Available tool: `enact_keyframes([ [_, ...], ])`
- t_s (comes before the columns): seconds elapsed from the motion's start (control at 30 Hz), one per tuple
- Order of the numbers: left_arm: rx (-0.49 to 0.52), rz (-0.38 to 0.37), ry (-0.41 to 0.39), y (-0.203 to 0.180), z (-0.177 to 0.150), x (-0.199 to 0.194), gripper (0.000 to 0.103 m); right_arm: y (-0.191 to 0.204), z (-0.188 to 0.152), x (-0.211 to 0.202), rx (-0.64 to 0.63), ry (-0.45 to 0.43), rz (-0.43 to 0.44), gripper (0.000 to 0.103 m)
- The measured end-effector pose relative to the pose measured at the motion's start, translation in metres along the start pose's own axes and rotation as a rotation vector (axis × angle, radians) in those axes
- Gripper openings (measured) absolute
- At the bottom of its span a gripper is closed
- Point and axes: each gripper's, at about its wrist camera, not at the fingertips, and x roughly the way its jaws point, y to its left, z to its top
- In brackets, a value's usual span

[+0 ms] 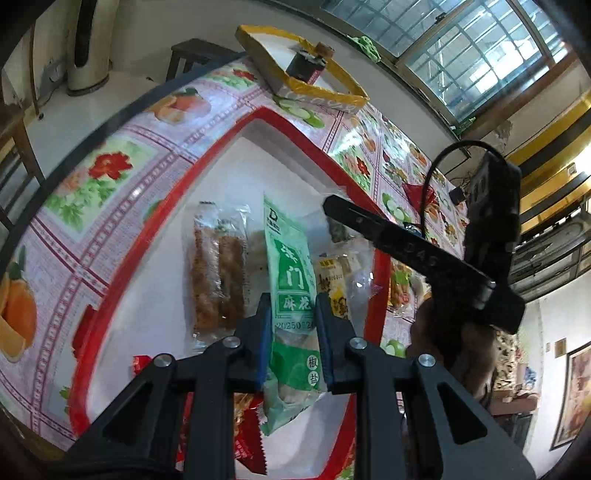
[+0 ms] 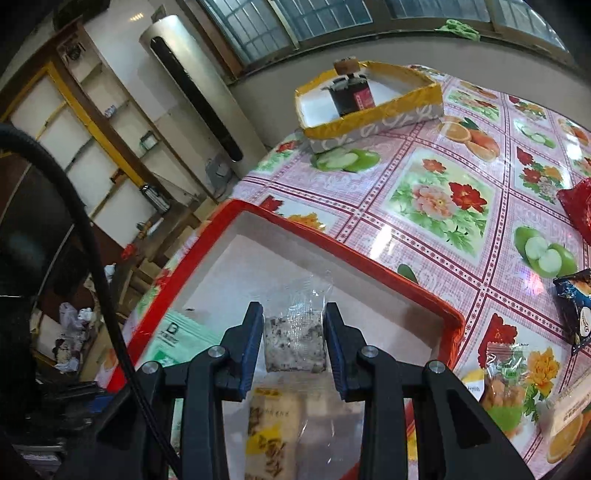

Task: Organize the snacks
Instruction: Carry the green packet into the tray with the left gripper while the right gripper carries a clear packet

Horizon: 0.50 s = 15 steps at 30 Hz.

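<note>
The left hand-held gripper (image 1: pixel 290 328) is seen nearest the lens, its blue-padded fingers closed against both sides of a green snack packet (image 1: pixel 291 295). The packet is printed with white characters and a date code, and a pale food piece shows through its clear lower window. It is held over the red-rimmed tray (image 1: pixel 155 236), whose floor is white. Just beside the packet, a clear-wrapped brown pastry (image 1: pixel 218 280) and a yellow-labelled packet (image 1: pixel 332 288) lie inside the tray.

The right hand-held gripper (image 2: pixel 293 339) is closed on a speckled white cake in clear wrap (image 2: pixel 295 343), also held above the tray (image 2: pixel 332 247). Below it, a packet with yellow print (image 2: pixel 269 432) lies in the tray, and a corner of the green packet (image 2: pixel 177 336) is seen at the left.

The tray is carried by a desk (image 2: pixel 443 199) covered in a glossy cloth printed with flowers and fruit. Further back, a yellow-rimmed box (image 2: pixel 373 110) holding a dark container (image 2: pixel 351 96) is placed on the desk. Loose snacks are seen on the cloth at the right: a dark blue packet (image 2: pixel 576 310), a red wrapper (image 2: pixel 576 206) and a clear packet (image 2: pixel 506 380). A barred window (image 2: pixel 288 26), a tall standing air conditioner (image 2: pixel 199 88) and wooden shelving (image 2: pixel 74 122) are seen beyond.
</note>
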Motion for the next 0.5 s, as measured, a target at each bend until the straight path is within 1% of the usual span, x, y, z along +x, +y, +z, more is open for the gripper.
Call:
enact_keyframes([
  [0.1,0.009,-0.013,0.011,-0.011,-0.003,0.005,0.024,-0.003,-0.002,0.001,0.019,0.004,0.002,0.033],
  [0.13,0.018,-0.02,0.014,-0.015,-0.003,0.007,0.02,-0.005,-0.002,0.001,0.022,0.004,-0.001,0.033],
  [0.23,0.034,0.012,0.018,-0.024,-0.002,0.016,0.019,-0.008,0.0,0.006,0.029,0.011,-0.006,0.034],
  [0.3,0.021,0.043,0.021,-0.024,0.0,0.024,0.019,-0.011,0.0,0.007,0.041,0.019,-0.008,0.035],
  [0.37,0.004,0.053,0.024,-0.019,0.001,0.028,0.019,-0.014,-0.002,0.002,0.05,0.017,0.002,0.036],
  [0.4,-0.002,0.05,0.029,-0.017,0.0,0.03,0.019,-0.016,-0.002,-0.001,0.053,0.016,0.007,0.038],
  [0.47,0.002,0.054,0.026,-0.017,-0.003,0.029,0.019,-0.018,-0.002,-0.017,0.064,-0.005,0.011,0.046],
  [0.5,-0.004,0.047,0.021,-0.018,-0.007,0.026,0.019,-0.018,-0.002,-0.028,0.064,-0.022,0.016,0.054],
])
